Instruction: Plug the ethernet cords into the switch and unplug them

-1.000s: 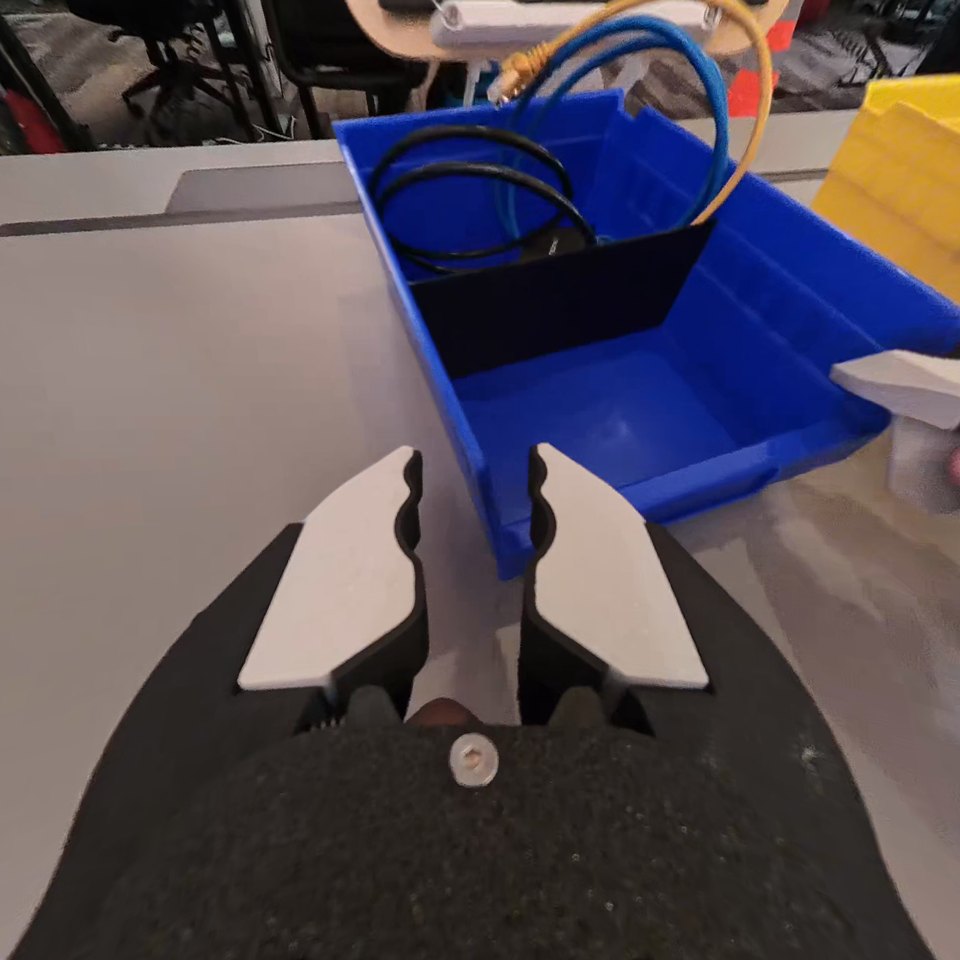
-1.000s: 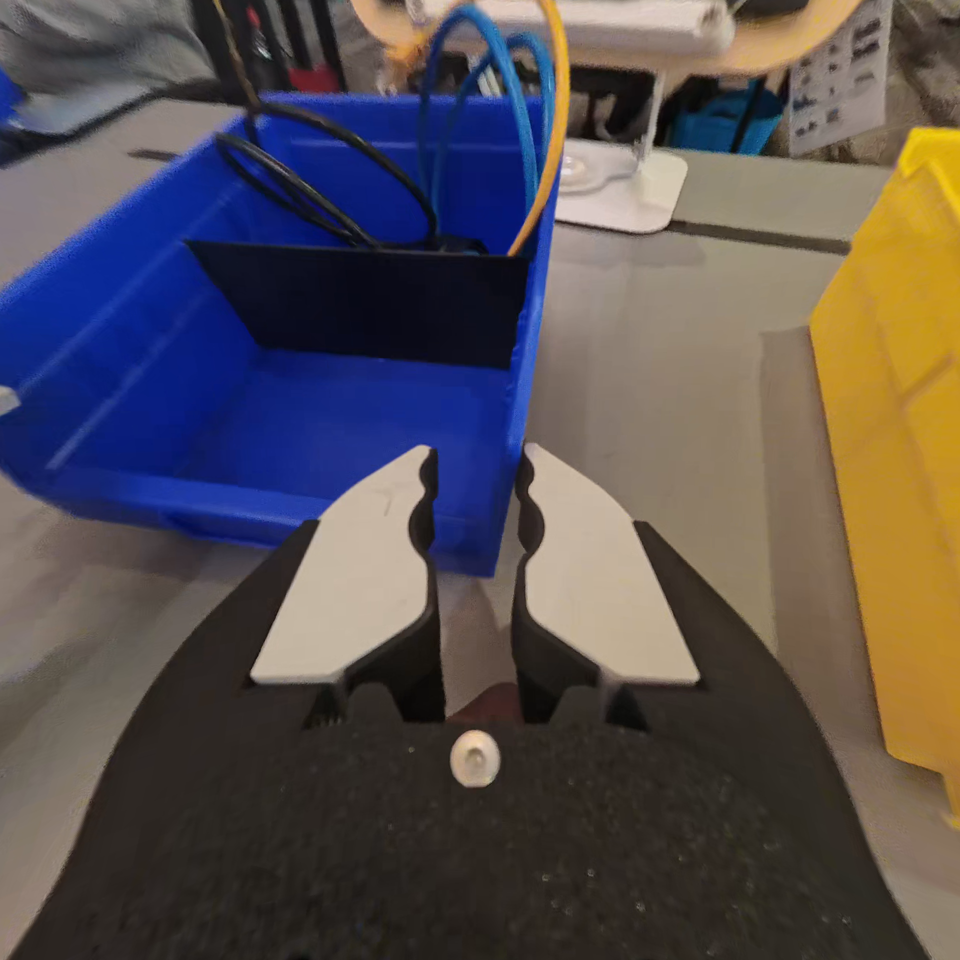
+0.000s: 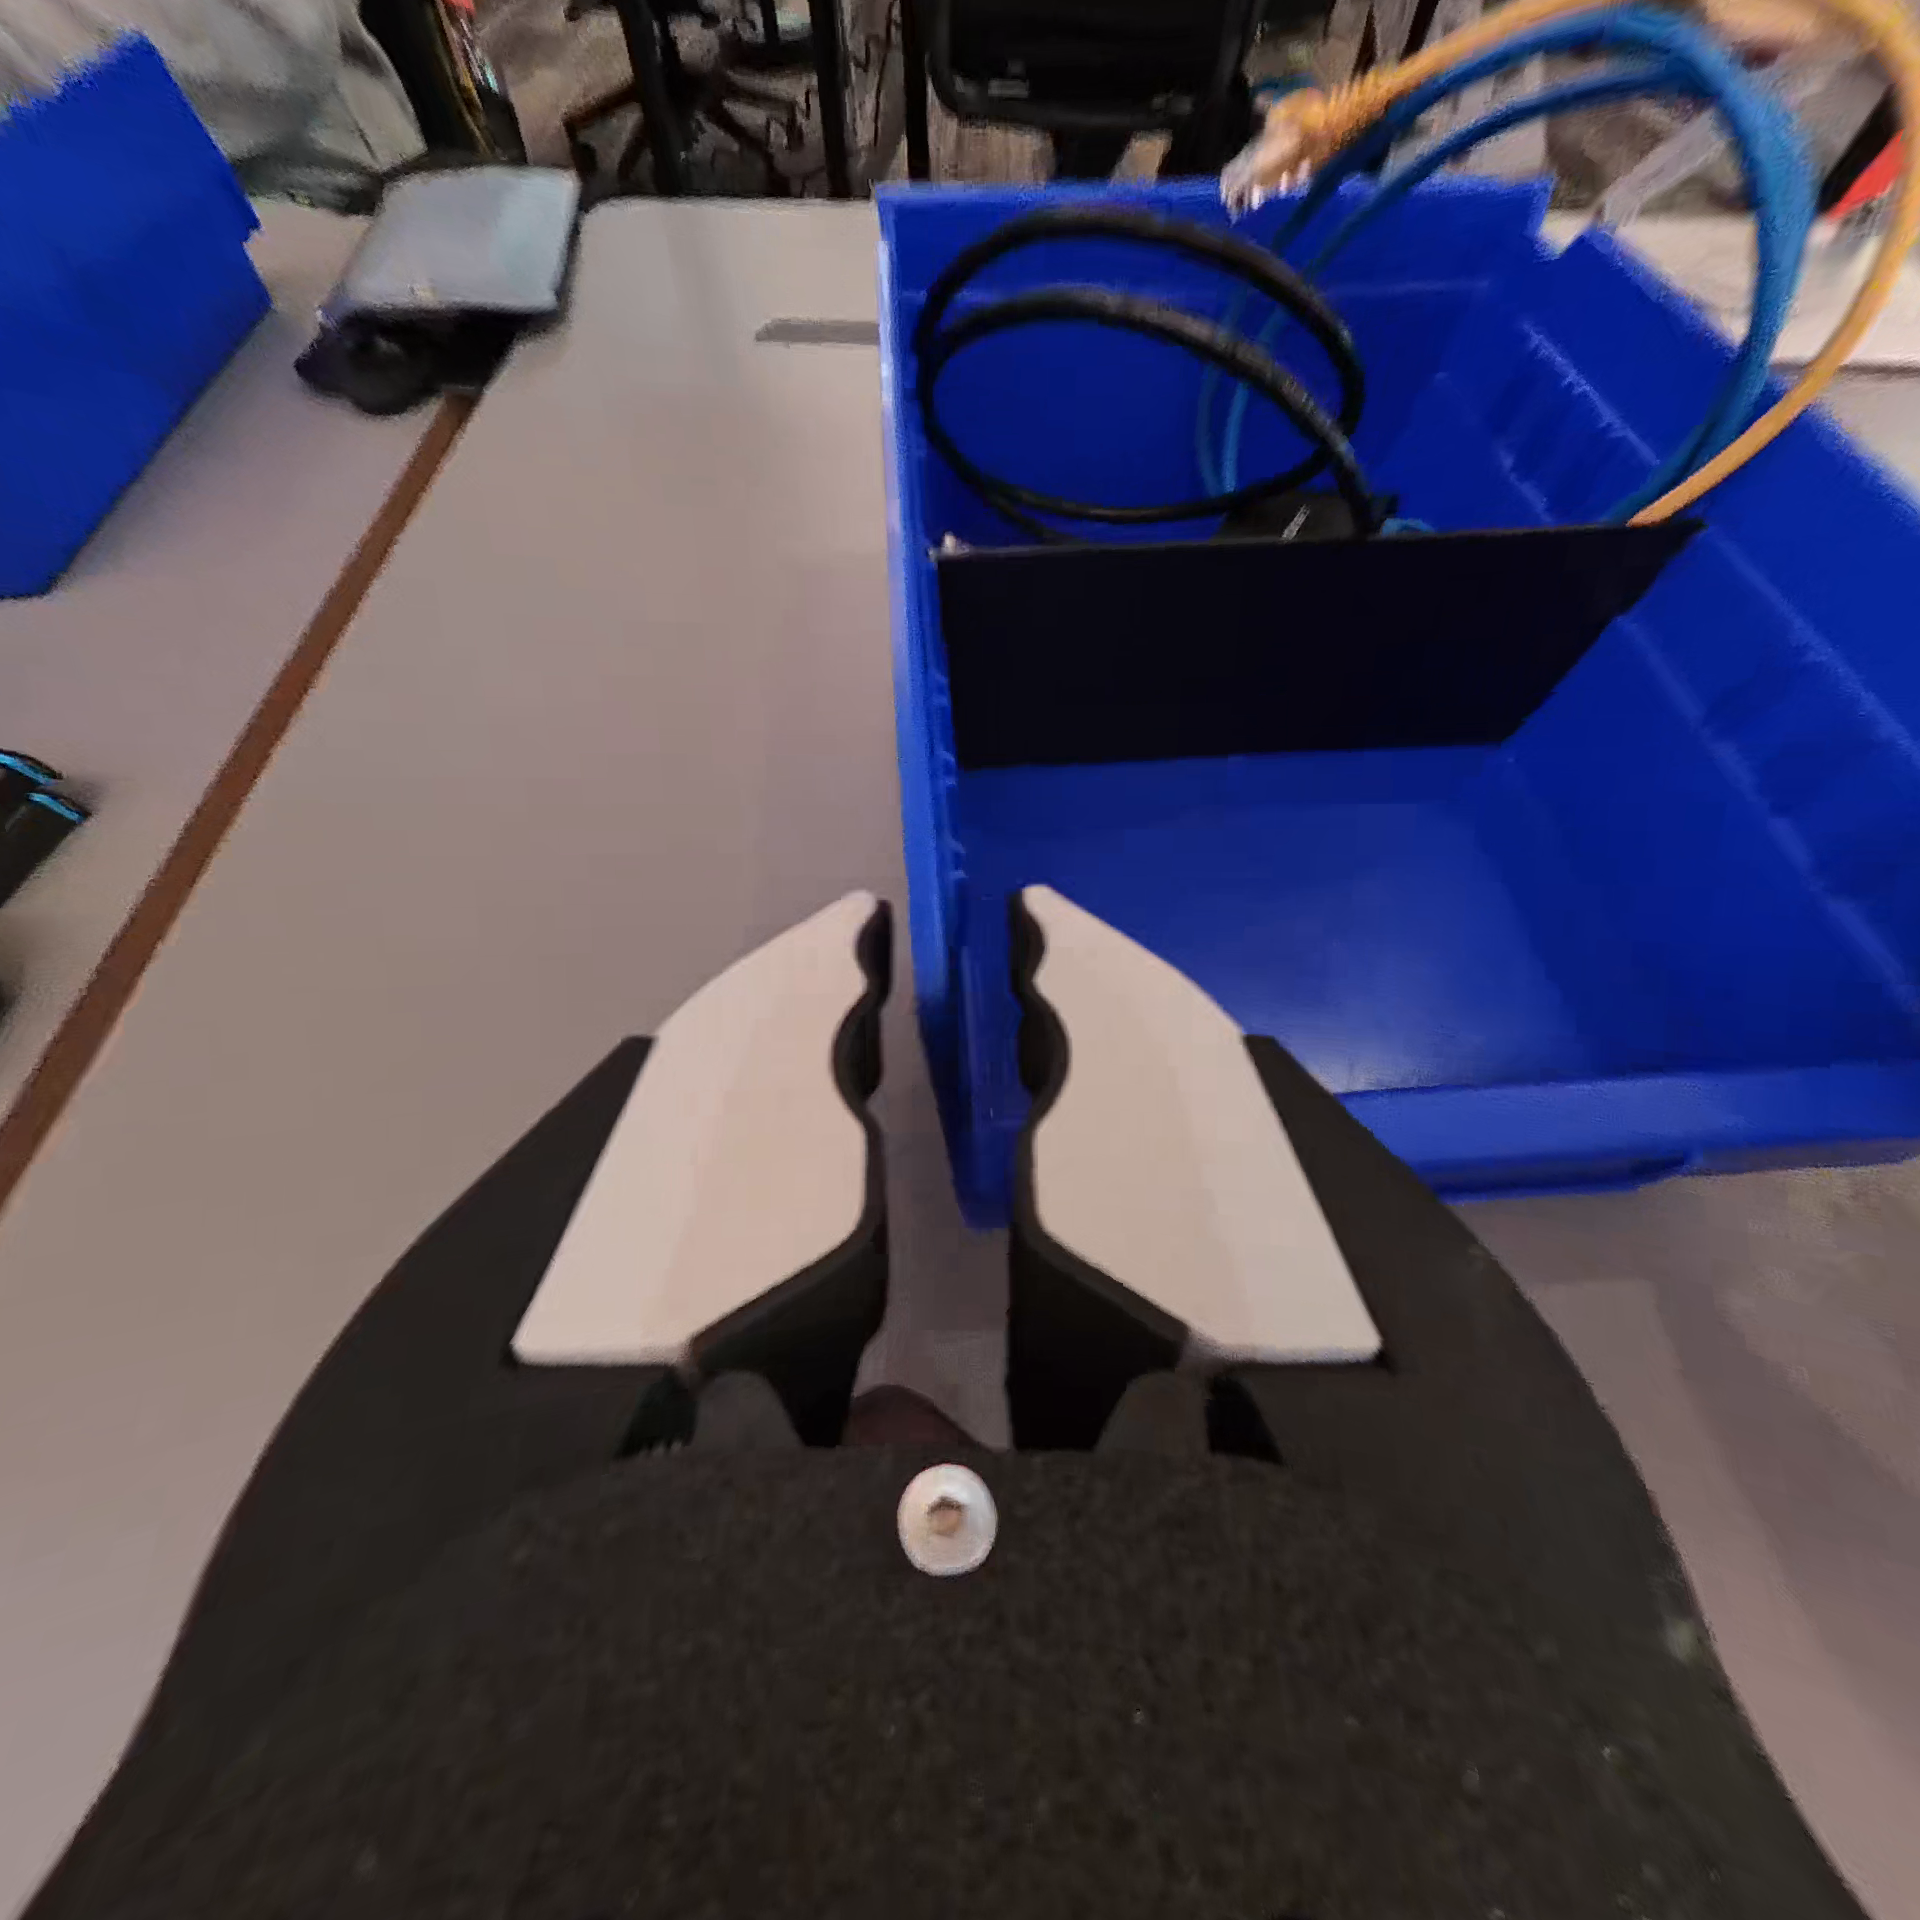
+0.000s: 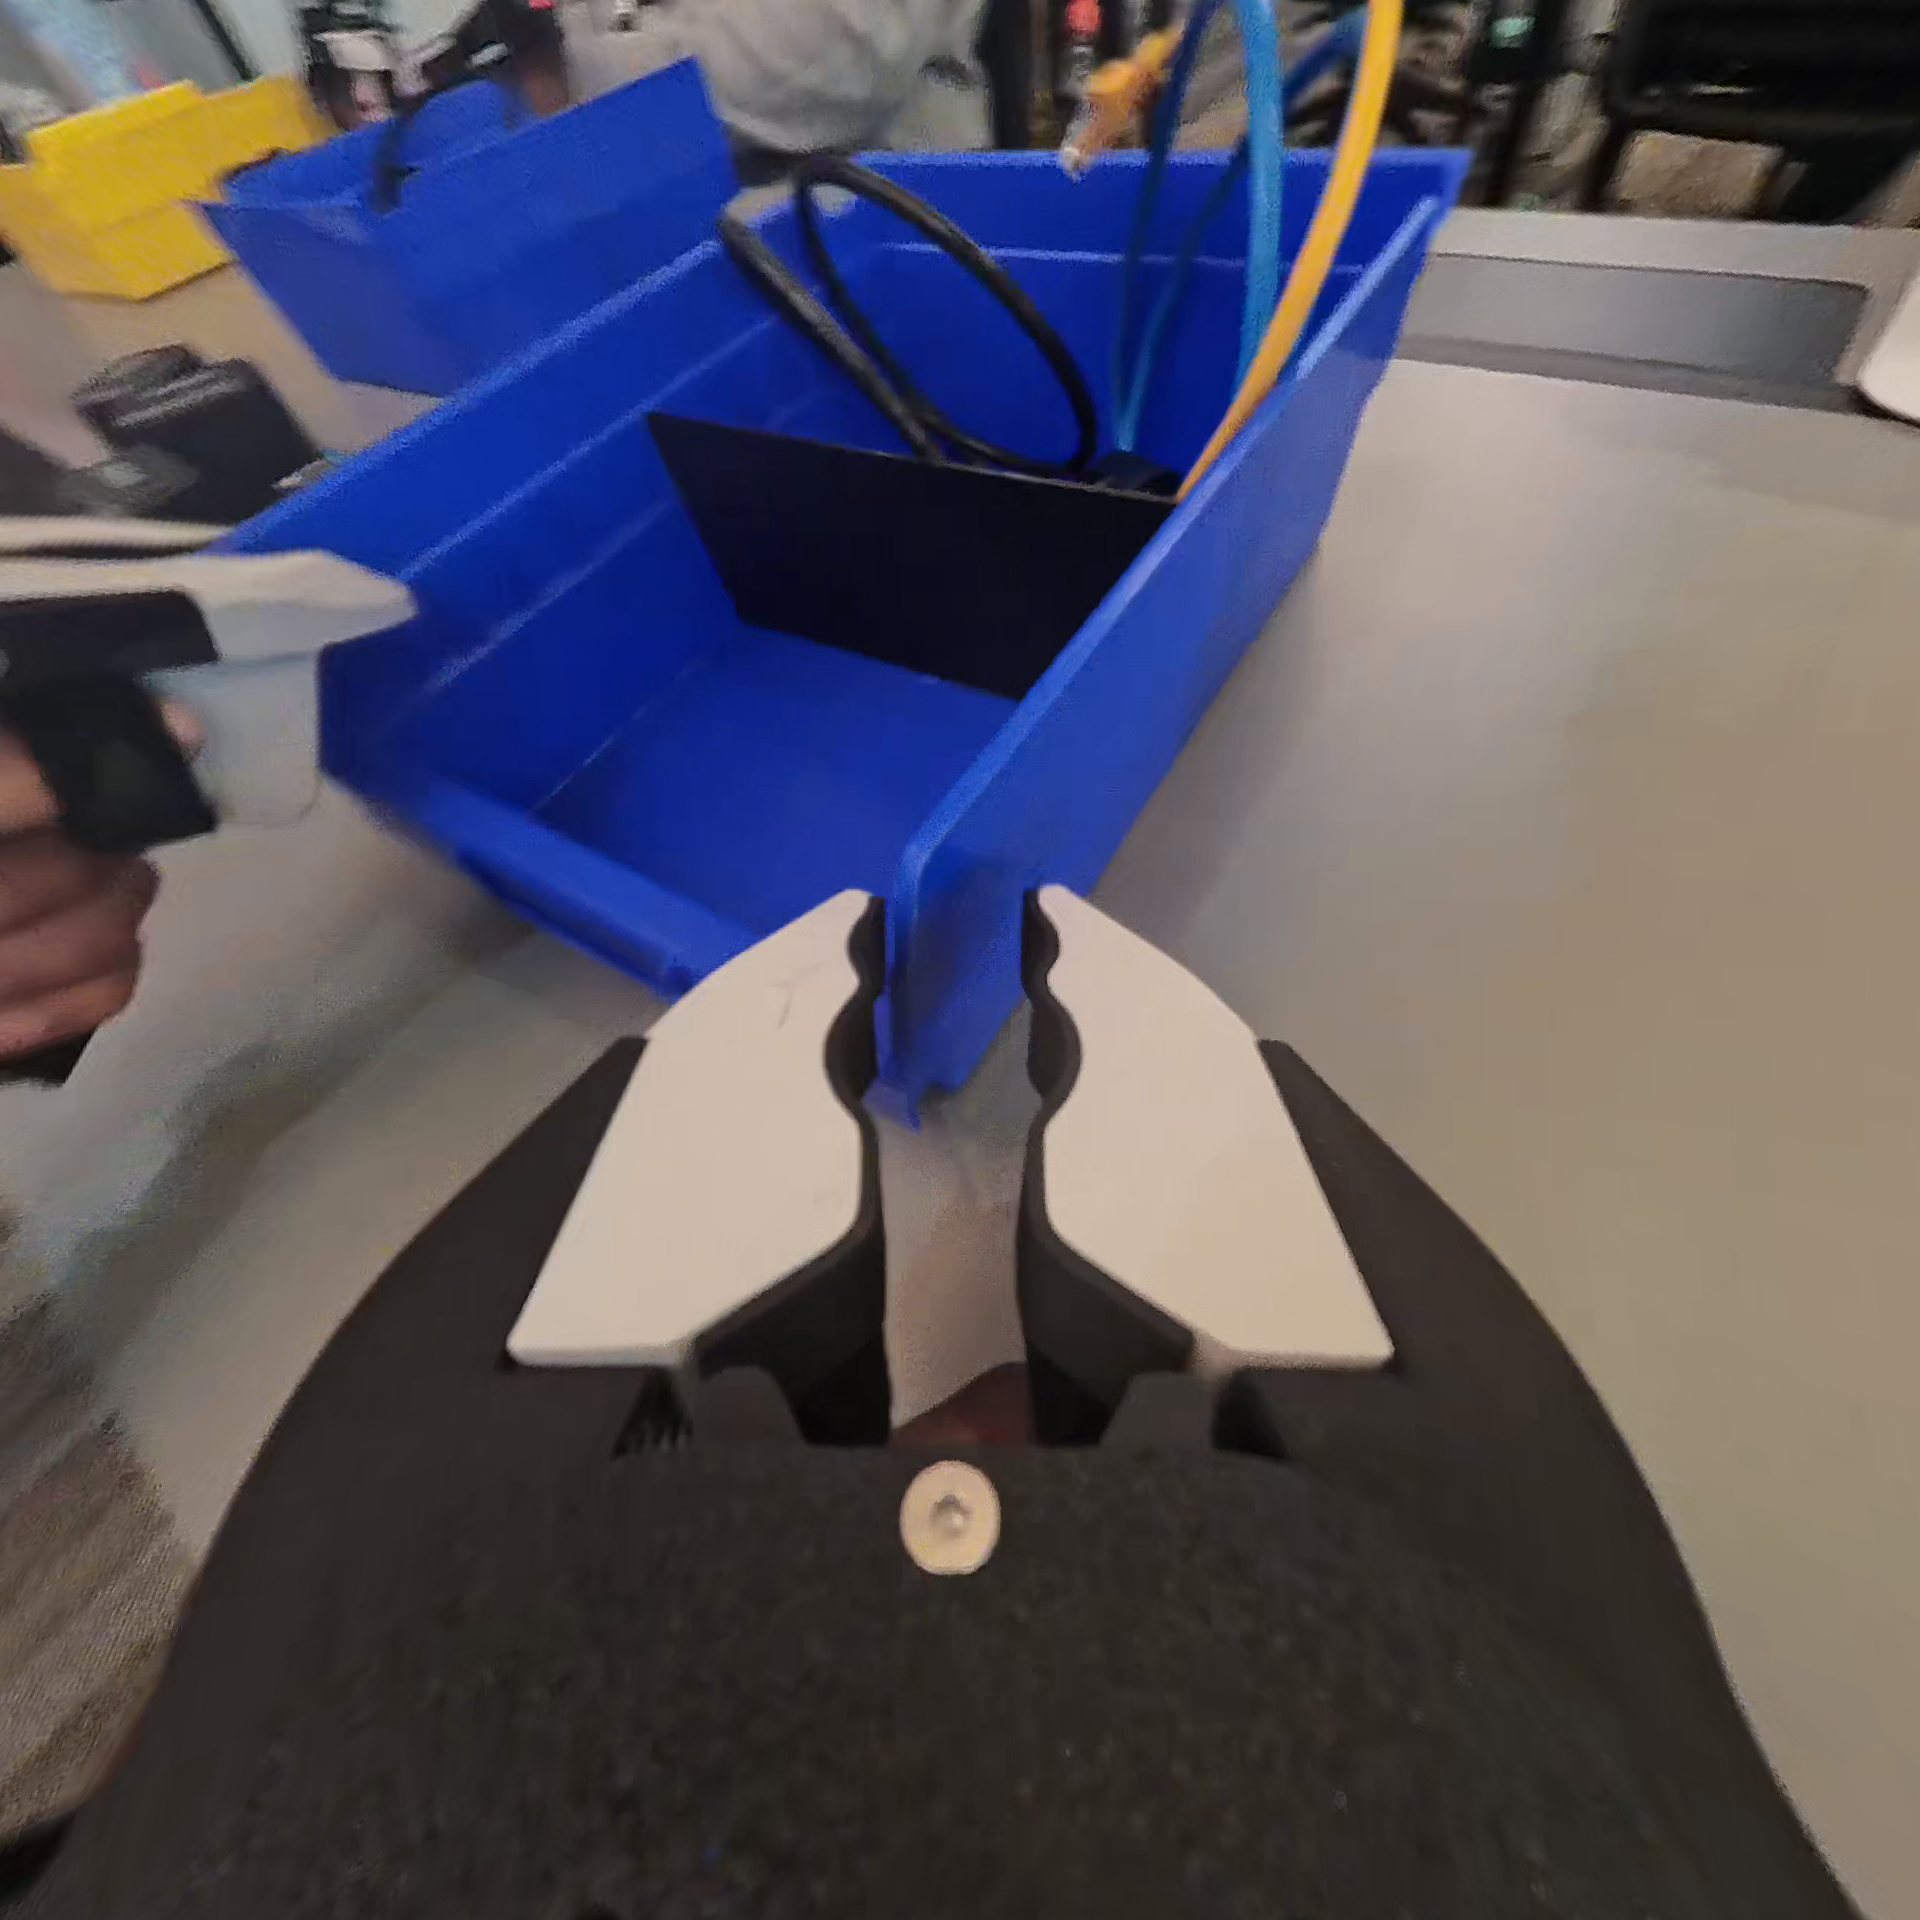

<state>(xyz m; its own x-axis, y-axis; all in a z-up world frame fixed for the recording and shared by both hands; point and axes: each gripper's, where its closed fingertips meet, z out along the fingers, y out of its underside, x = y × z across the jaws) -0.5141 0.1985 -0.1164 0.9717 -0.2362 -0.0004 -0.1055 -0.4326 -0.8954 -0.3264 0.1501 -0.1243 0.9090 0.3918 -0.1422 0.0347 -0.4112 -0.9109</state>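
A blue bin (image 3: 1662, 1132) stands on the grey table, split by a black divider (image 3: 1247, 644). Behind the divider lie a coiled black cord (image 3: 1039, 301), a blue cord (image 3: 1766, 208) and a yellow cord (image 3: 1818, 384) whose plug (image 3: 1288, 135) hangs in the air. A black box, likely the switch (image 3: 1299, 514), is mostly hidden there. My left gripper (image 3: 951, 914) is closed on the bin's left wall near the front corner. My right gripper (image 4: 956, 909) is closed on the right wall (image 4: 1195, 644) near its front corner. The left gripper also shows in the right wrist view (image 4: 301, 613).
A second blue bin (image 3: 104, 312) and a grey pouch (image 3: 457, 270) sit at the far left, beyond a table seam (image 3: 260, 748). The right wrist view shows another blue bin (image 4: 468, 239), a yellow bin (image 4: 135, 177), a black box (image 4: 187, 426) and a hand (image 4: 62, 935). My right fingertips sit around 20 cm from my left ones.
Both grippers have moved in onto the bin's front corners. The left jaws have narrowed around the left wall. The right jaws now straddle the right wall, and the bin looks turned in that view.
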